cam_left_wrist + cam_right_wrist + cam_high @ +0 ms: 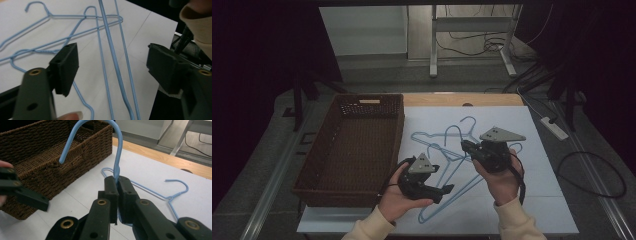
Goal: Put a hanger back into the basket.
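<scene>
Right gripper view first: the right tool [117,182] has its jaws clamped tight on the neck of a blue wire hanger [117,150], just under the hook, which curls up and over toward the brown wicker basket [50,157]. From the high view that right tool [468,146] sits over the middle of the white sheet, with the held hanger's body running down and back toward the person.

The left tool [112,65] is spread wide, nothing gripped. In the left gripper view 2 or 3 of the blue wires pass through the gap between its pads [66,65], but the pads aren't touching them. In the high view it's [447,190] low over the sheet, just right of the basket's near corner.

Around them, a loose pile of hangers [437,140] lies overlapping on the white sheet covering the table [542,200]. The basket [352,145] sits on the left side, touching the sheet's edge.
</scene>
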A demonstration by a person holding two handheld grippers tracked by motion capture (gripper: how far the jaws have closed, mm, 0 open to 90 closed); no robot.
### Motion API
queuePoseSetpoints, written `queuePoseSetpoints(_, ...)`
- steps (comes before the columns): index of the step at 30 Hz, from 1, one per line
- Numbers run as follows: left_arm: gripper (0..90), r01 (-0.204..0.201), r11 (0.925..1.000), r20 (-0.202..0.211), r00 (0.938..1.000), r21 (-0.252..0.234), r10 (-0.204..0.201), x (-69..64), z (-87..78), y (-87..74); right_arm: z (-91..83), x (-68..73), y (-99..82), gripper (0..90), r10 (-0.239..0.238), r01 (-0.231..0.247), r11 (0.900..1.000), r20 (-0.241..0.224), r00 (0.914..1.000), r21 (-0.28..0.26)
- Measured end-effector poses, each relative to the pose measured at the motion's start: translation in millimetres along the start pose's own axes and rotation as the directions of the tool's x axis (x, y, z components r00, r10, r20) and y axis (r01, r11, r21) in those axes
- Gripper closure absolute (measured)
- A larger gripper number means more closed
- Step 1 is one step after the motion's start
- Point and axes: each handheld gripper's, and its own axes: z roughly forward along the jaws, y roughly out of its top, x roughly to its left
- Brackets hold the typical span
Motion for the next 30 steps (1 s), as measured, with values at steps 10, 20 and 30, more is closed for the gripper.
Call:
queuePoseSetpoints(10,48.9,0.066,0.9965,0.034,0.9971,0.051,-0.068,11.0,21.1,2.3,-0.9,5.2,1.8,86.9,-0.002,0.002,1.0000,-0.026,0.9997,-0.005)
queuePoseSetpoints(20,85.5,0.125,0.9907,0.088,0.9877,0.053,-0.129,17.8,22.0,1.9,-2.4,7.5,2.7,86.7,-0.006,0.006,0.9999,-0.029,0.9996,-0.016)
queuePoseSetpoints(30,86.2,0.114,0.9934,0.059,0.9919,-0.016,-0.113,17.0,4.8,7.1,-18.0,2.8,3.5,78.0,-0.001,-0.006,0.9949,-0.069,0.9976,-0.101)
